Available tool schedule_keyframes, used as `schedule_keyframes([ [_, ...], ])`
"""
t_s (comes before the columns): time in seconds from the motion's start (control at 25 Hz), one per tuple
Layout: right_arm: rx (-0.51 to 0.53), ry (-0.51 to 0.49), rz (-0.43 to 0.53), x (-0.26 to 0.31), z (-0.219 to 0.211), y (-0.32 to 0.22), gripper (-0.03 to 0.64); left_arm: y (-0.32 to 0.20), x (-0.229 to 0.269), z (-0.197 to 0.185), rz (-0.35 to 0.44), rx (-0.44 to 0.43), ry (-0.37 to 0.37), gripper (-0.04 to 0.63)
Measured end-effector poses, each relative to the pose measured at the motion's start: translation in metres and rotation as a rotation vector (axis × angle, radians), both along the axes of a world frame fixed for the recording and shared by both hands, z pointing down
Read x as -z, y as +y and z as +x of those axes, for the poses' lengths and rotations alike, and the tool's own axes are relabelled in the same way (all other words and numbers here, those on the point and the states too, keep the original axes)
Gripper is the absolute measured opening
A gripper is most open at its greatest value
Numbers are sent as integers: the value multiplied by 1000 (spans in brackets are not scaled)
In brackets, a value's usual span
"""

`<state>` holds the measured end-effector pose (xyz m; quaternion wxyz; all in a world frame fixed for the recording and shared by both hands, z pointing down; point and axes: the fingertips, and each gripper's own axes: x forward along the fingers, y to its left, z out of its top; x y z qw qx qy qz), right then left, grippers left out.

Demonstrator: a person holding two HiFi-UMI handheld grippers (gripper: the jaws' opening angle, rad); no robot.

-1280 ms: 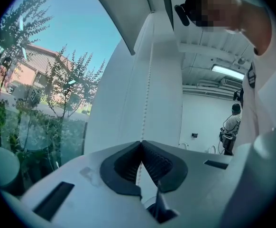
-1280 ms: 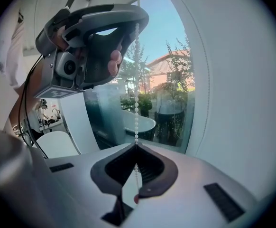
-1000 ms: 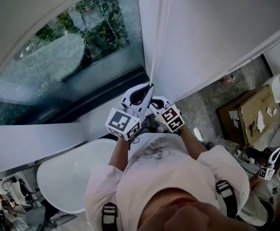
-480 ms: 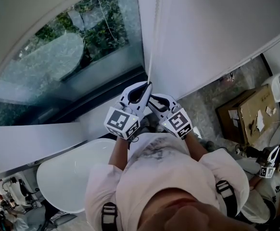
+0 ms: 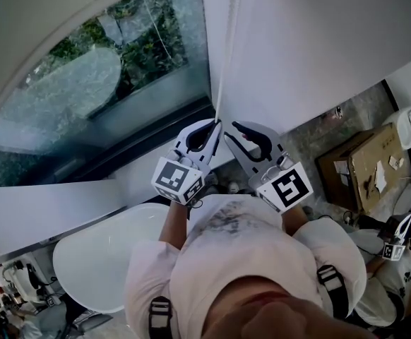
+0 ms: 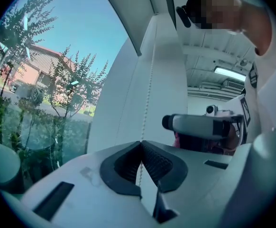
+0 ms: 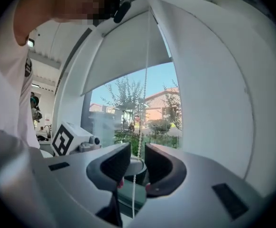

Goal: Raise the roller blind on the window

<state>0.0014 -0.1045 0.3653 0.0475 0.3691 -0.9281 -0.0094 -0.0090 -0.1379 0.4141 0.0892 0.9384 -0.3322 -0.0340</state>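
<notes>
Blind (image 7: 124, 56) covers only the top of the window (image 7: 119, 108), so more pulling seems left: the left tool (image 6: 140, 146) is clamped on the bead cord (image 7: 146, 70) beside the window, and the right tool (image 7: 137, 151) stands open around it.

bead chain (image 5: 228, 48) runs off the top edge.

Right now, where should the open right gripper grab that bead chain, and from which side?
Probably the straight stretch just above the shut left gripper, coming level from the room side. The bead chain hangs thin and vertical, already between the open jaws of the right gripper.
</notes>
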Motion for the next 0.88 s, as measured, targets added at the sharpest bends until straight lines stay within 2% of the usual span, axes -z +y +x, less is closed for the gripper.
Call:
schedule_keyframes([
  [0.28, 3, -98, 123, 73, -3, -18, 133, -1, -1, 6, -3, -10, 7, 8],
  [0.48, -1, -106, 209, 113, -4, -30, 133, 1, -1, 10, -3, -17, 10, 9],
  [0.8, 7, -97, 206, 130, -12, -42, 133, 1, -1, 12, 4, -24, 7, 9],
  [0.84, 2, -97, 202, 130, -12, -43, 126, 2, -1, 13, 7, -27, 6, 9],
  [0.88, -1, -105, 193, 130, -11, -43, 93, 2, -1, 14, 8, -30, 6, 9],
])
